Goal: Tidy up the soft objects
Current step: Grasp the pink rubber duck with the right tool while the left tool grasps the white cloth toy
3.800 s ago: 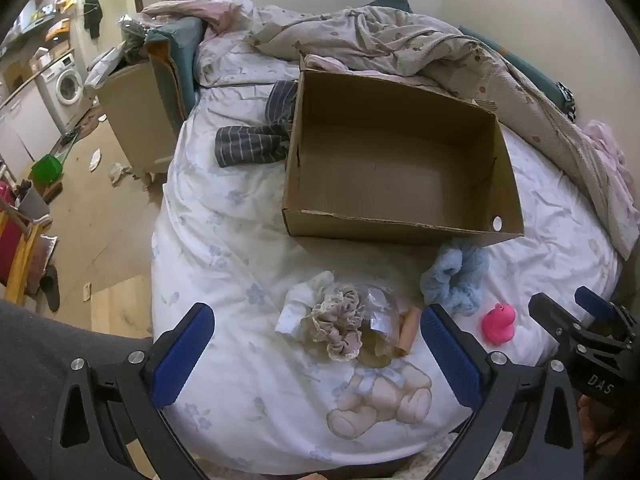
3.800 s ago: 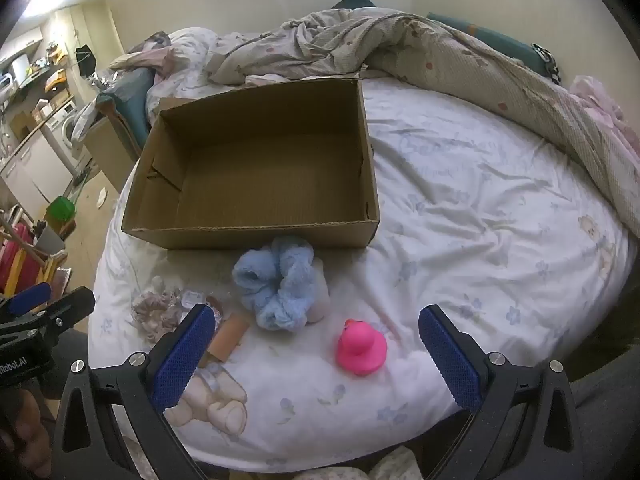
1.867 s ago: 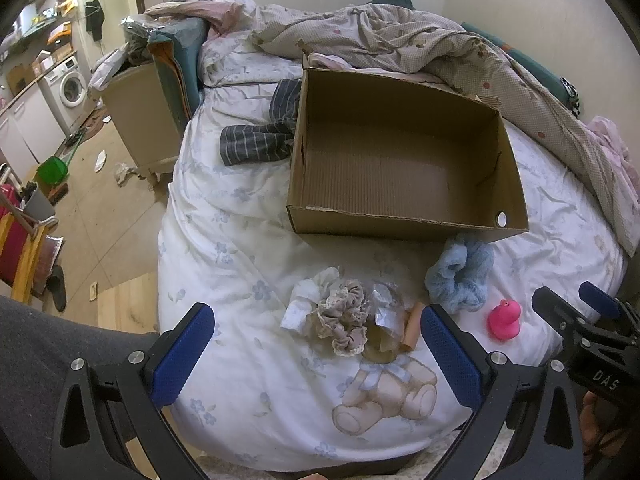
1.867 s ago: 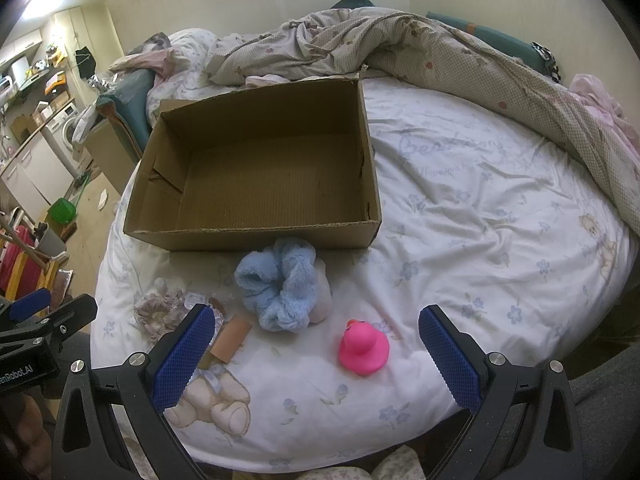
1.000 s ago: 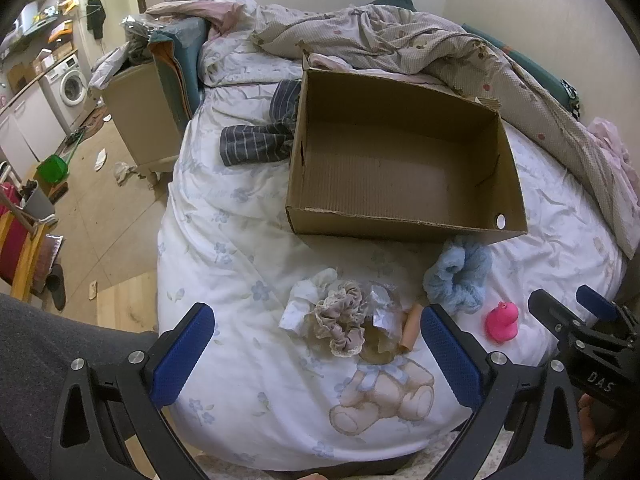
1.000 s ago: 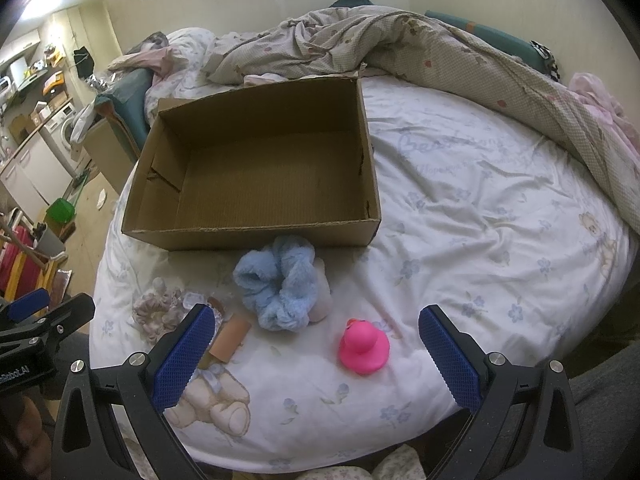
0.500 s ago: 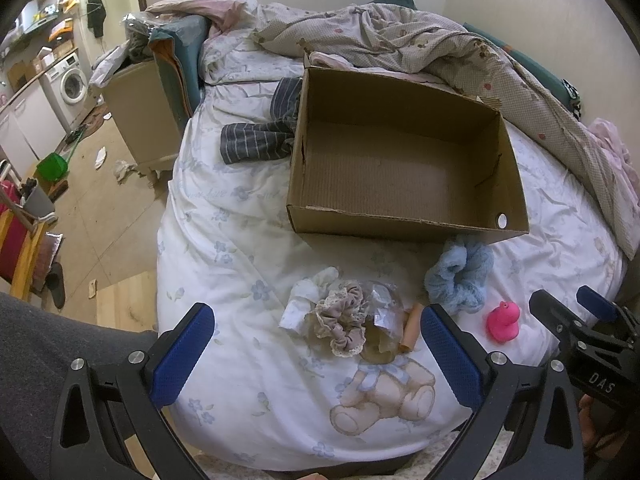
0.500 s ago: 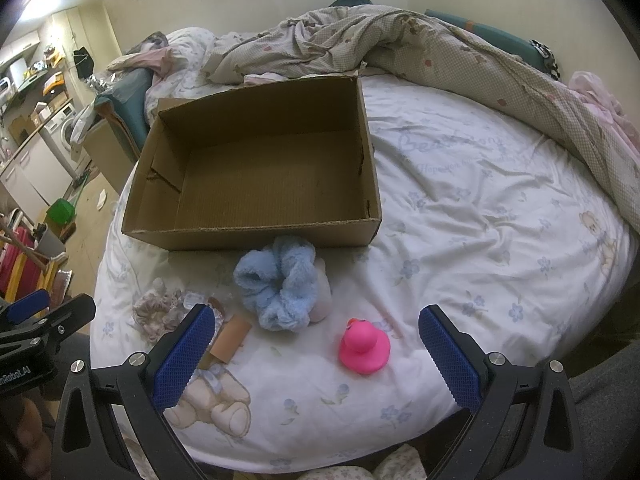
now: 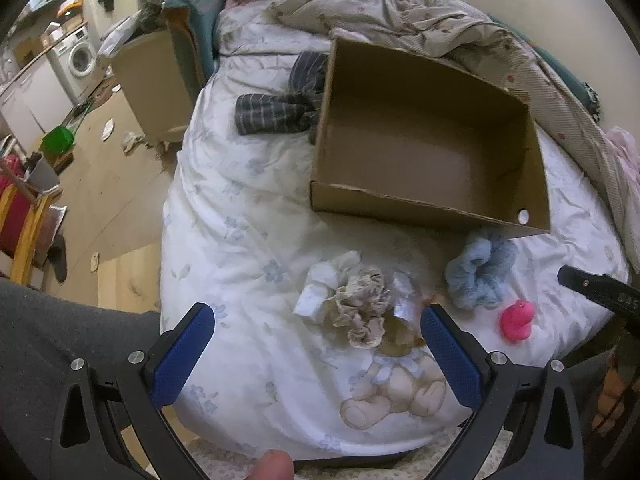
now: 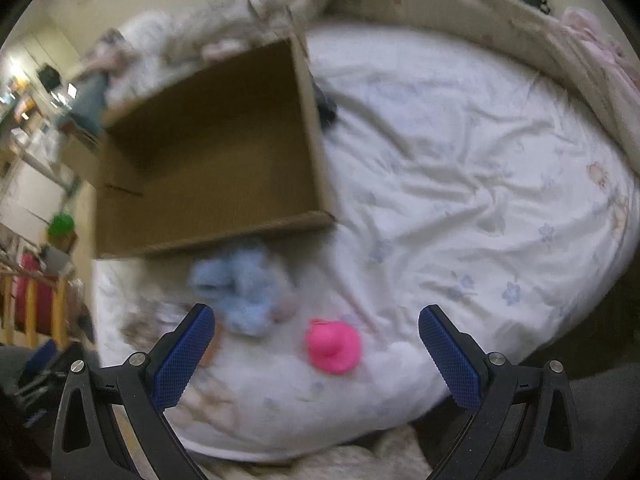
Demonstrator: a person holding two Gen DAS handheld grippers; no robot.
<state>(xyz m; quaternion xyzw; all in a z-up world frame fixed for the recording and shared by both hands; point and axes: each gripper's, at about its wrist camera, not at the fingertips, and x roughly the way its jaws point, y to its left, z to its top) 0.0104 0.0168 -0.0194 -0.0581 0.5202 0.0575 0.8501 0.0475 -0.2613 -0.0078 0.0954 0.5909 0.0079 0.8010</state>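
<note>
An empty cardboard box (image 9: 424, 148) lies on the bed, also in the right wrist view (image 10: 208, 168). In front of it lie a light blue scrunchie (image 9: 478, 274) (image 10: 240, 284), a pink rubber duck (image 9: 517, 320) (image 10: 332, 344), a beige scrunchie (image 9: 362, 310) and a white soft piece (image 9: 324, 288) in a small pile. My left gripper (image 9: 316, 356) is open and empty, just before the pile. My right gripper (image 10: 316, 356) is open and empty, with the duck between its fingers' line. The right wrist view is blurred.
A white floral sheet (image 9: 240, 220) covers the round bed; a crumpled quilt (image 9: 420, 20) lies behind the box. A dark striped cloth (image 9: 276, 114) lies left of the box. The bed edge drops to a cluttered floor (image 9: 100, 160) on the left.
Both grippers have moved forward and down toward the objects. The right view has tilted and blurred; the duck now sits nearer its fingers. Nothing was taken hold of.
</note>
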